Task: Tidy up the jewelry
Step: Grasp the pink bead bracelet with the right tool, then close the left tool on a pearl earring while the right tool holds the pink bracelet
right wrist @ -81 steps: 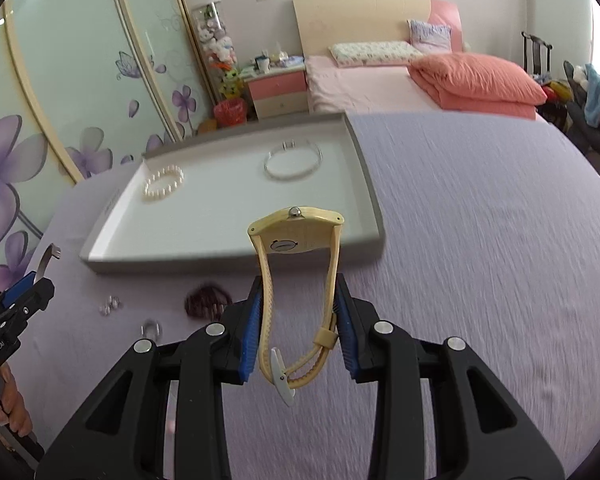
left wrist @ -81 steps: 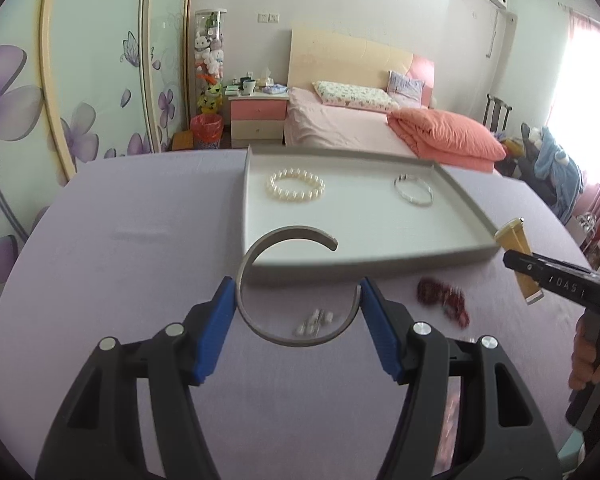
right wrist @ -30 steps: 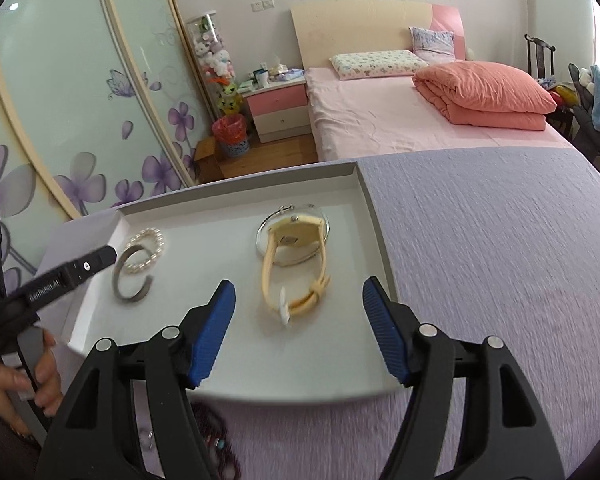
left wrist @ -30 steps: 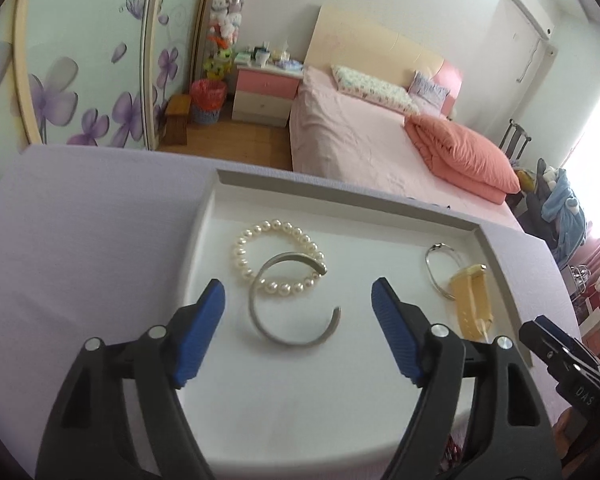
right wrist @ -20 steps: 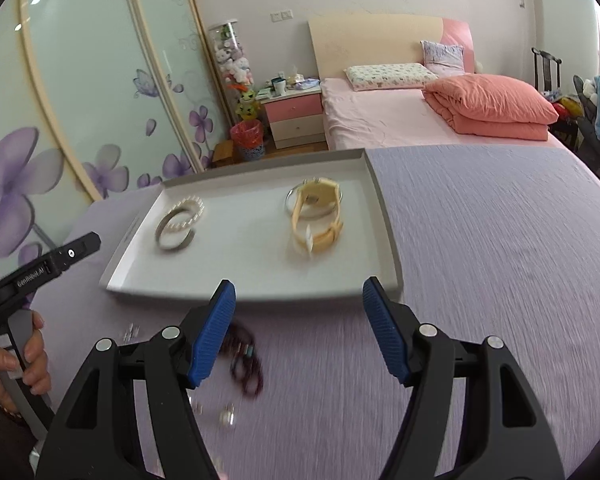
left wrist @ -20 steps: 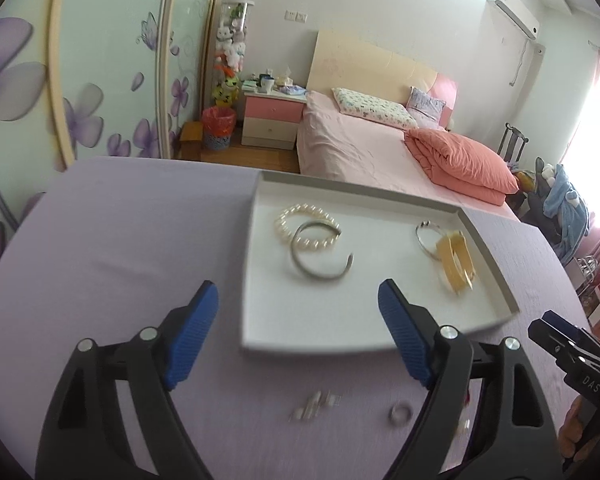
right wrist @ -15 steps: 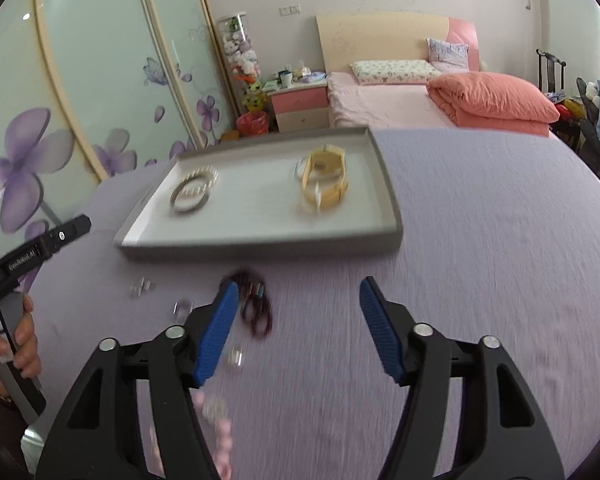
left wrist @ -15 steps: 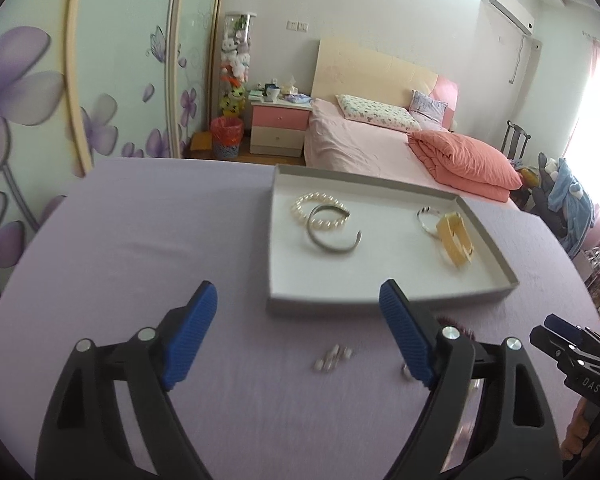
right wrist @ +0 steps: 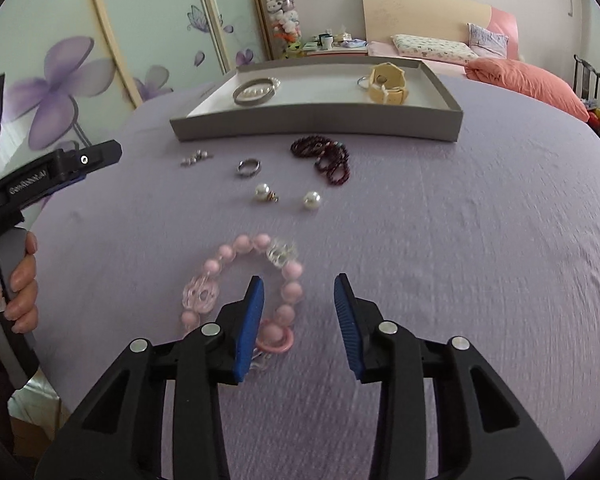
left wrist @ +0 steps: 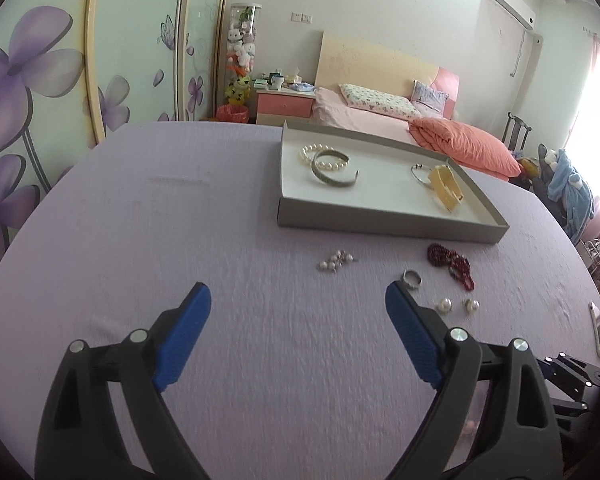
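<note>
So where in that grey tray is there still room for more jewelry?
The tray is bare along its front wall and down the middle, between the silver bangle with the pearl bracelet and the yellow watch. Both back corners are crowded.

Bedroom. Wardrobe doors (left wrist: 60, 60) with purple flower prints fill the left of the frame. Top centre – bed (left wrist: 380, 116) with cream headboard (left wrist: 372, 64), coral duvet (left wrist: 464, 144), pink nightstand (left wrist: 286, 106). AC unit (left wrist: 510, 4) upper right – bright window (left wrist: 596, 92) at right edge. Lilac tablecloth (left wrist: 160, 220) across the foreground.
</note>
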Demonstrator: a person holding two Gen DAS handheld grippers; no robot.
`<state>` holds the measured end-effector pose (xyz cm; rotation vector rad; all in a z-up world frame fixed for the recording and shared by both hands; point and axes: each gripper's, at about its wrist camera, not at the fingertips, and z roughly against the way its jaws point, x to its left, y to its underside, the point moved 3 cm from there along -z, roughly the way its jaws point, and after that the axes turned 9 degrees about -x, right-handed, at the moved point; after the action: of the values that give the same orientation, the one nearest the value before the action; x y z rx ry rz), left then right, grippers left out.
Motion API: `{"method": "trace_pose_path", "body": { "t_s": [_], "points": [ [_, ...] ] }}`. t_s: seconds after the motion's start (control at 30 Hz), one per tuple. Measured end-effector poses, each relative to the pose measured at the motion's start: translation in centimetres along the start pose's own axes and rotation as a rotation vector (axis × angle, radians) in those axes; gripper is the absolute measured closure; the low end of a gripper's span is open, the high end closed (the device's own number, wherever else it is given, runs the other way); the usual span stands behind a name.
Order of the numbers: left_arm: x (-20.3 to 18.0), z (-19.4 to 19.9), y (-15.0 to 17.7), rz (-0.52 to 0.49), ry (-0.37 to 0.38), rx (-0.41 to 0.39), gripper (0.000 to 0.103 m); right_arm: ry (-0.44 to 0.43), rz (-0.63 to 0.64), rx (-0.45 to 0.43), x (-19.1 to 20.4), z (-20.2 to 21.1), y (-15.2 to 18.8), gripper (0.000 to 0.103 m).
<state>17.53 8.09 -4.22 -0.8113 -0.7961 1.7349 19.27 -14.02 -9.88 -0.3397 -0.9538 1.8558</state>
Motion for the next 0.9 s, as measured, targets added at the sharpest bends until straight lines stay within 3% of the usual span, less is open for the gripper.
{"method": "trace_pose_path", "body": {
  "t_s": [0.2, 0.27, 0.33, 0.8, 0.9],
  "points": [
    [-0.7, 0.1, 0.7, -0.022, 0.008, 0.009, 0.014, 0.038, 0.047, -0.007, 1.1, -0.3, 0.6, 0.074],
    [-1.1, 0.0, 0.9, -0.028, 0.011, 0.011, 0.014, 0.061, 0.085, -0.015, 1.6, -0.2, 0.8, 0.085],
    [-1.4, -0.1, 1.0, -0.03, 0.016, 0.015, 0.014, 0.072, 0.106, -0.025, 1.8, -0.1, 1.0, 0.089],
    [-6.8, -1.7, 2.7, -0.116, 0.092, 0.059, 0.015, 0.105, -0.054, -0.067, -3.6, 1.5, 0.0, 0.09],
    [-8.5, -2.4, 3.1, -0.145, 0.108, 0.064, 0.021, 0.113, -0.075, -0.071, -4.7, 1.6, -0.2, 0.09]
  ]
}}
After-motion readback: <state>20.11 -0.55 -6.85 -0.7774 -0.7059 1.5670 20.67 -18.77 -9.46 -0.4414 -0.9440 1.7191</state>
